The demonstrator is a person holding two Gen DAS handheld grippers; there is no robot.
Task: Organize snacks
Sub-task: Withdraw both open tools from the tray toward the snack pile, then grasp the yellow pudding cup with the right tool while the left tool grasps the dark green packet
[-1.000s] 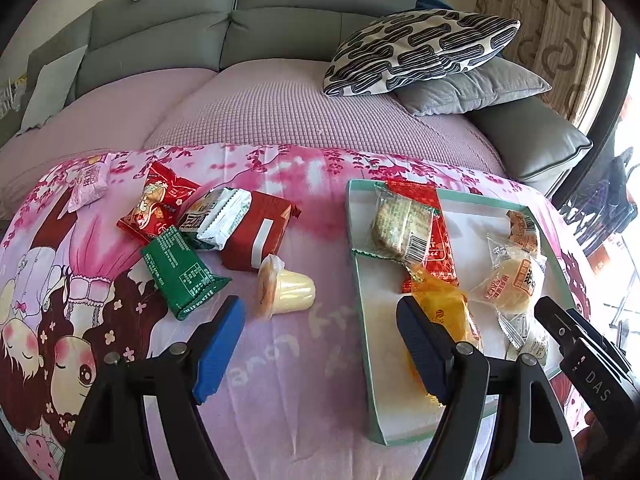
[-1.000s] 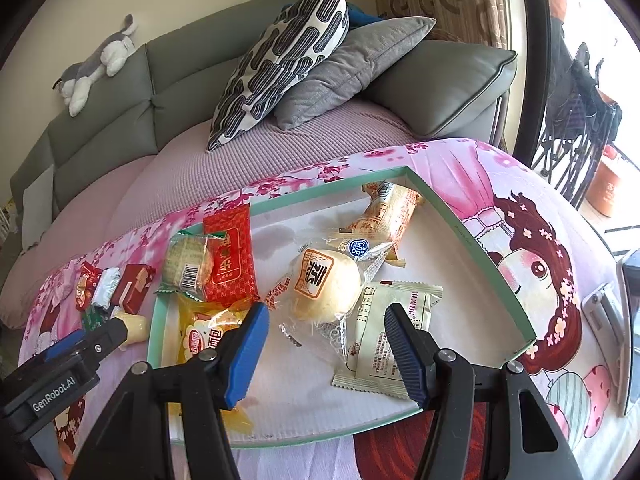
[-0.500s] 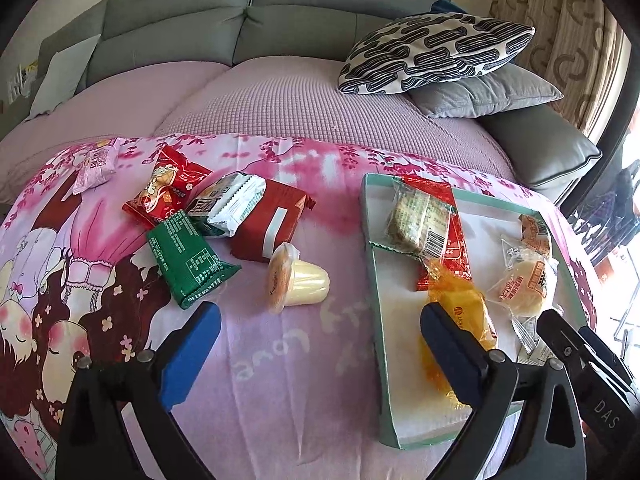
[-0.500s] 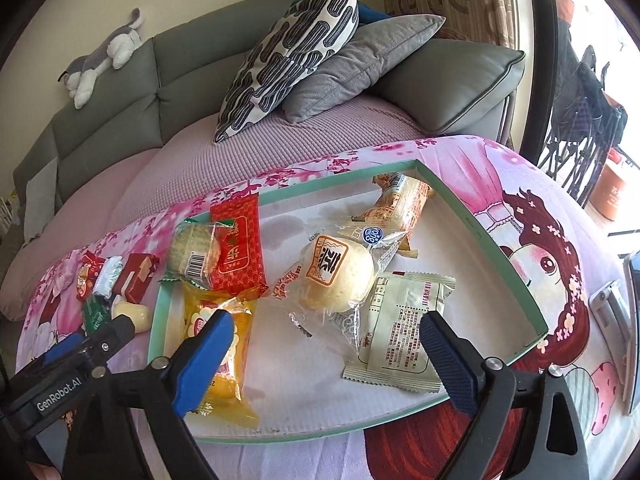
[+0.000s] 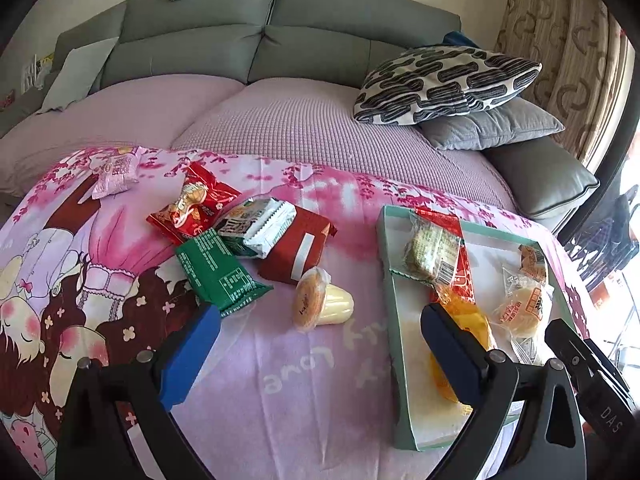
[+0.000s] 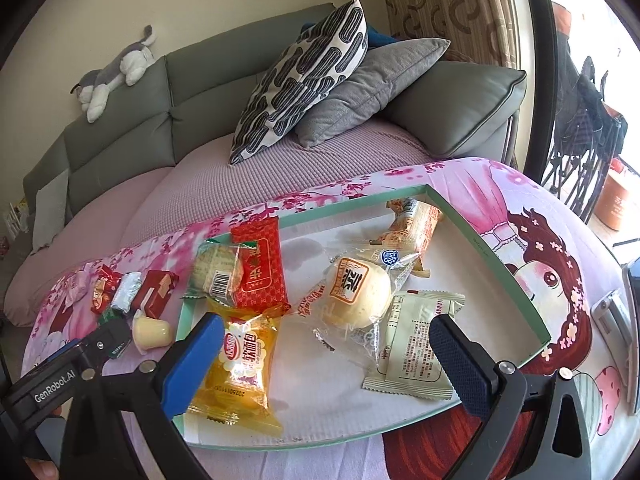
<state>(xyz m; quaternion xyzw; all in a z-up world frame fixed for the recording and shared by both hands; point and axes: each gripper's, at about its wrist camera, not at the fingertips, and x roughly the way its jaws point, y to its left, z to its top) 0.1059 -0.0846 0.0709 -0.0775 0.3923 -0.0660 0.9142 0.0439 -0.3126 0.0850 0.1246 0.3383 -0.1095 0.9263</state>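
Note:
A green-rimmed tray [image 6: 500, 264] holds a yellow packet [image 6: 244, 360], a wrapped bun [image 6: 356, 296], a pale packet [image 6: 416, 348], a red packet [image 6: 258, 272] and others. My right gripper [image 6: 326, 360] hovers over them, its jaws opening, gripping nothing. Left of the tray [image 5: 390, 280] a yellow jelly cup [image 5: 324, 304] lies on its side beside a green packet [image 5: 218, 268], a dark red packet [image 5: 298, 244], a white packet [image 5: 256, 228] and a red one [image 5: 196, 208]. Just short of the cup, my left gripper [image 5: 320, 344] is open and empty.
A pink packet [image 5: 116, 172] lies apart at the far left of the pink printed cloth. Behind is a grey sofa with a patterned pillow [image 5: 444, 80] and a plush toy [image 6: 116, 72]. A flat silver device [image 6: 612, 316] lies at the right table edge.
Both grippers' jaws have spread from half open to wide. The left gripper has shifted left, from over the tray's edge towards the jelly cup. The right one has stayed over the tray.

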